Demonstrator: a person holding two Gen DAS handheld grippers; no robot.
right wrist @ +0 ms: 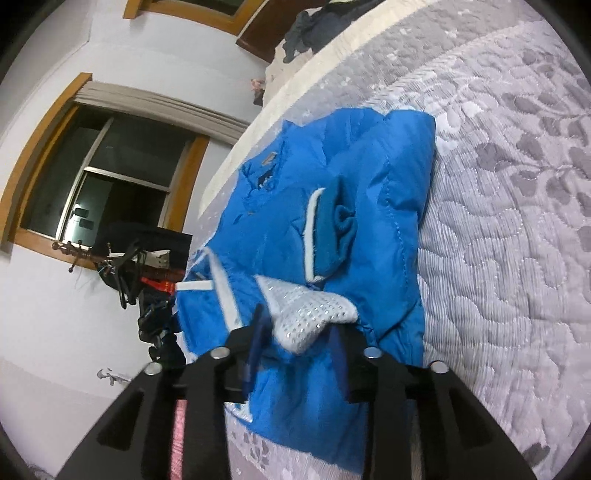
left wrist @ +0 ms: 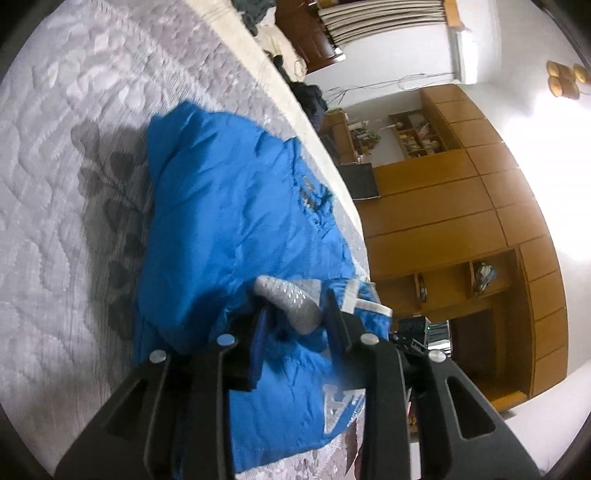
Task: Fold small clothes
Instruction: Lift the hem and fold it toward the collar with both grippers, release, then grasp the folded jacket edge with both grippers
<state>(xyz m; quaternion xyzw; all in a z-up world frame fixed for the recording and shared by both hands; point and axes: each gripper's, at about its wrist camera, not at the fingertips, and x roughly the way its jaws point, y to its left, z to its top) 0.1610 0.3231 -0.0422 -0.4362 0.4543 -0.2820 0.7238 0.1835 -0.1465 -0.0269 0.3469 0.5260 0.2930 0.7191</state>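
A blue padded jacket [left wrist: 229, 206] lies partly folded on a grey quilted bed cover [left wrist: 55, 184]. My left gripper [left wrist: 299, 317] is shut on its near edge, and the grey dotted lining [left wrist: 291, 299] bulges between the fingers. In the right wrist view the same jacket [right wrist: 380, 192] shows a sleeve cuff [right wrist: 332, 232] with white trim folded onto its front. My right gripper [right wrist: 299, 336] is shut on the near edge too, with the pale lining [right wrist: 314, 314] turned up between its fingers. Blue fabric drapes under both grippers.
The bed's cream edge [left wrist: 295, 96] runs just beyond the jacket. Dark and white clothes [left wrist: 266, 22] are piled at the far end of the bed, also visible in the right wrist view as a dark heap [right wrist: 314, 26]. A wooden wardrobe [left wrist: 461, 221] and a window [right wrist: 110, 177] stand past the bed.
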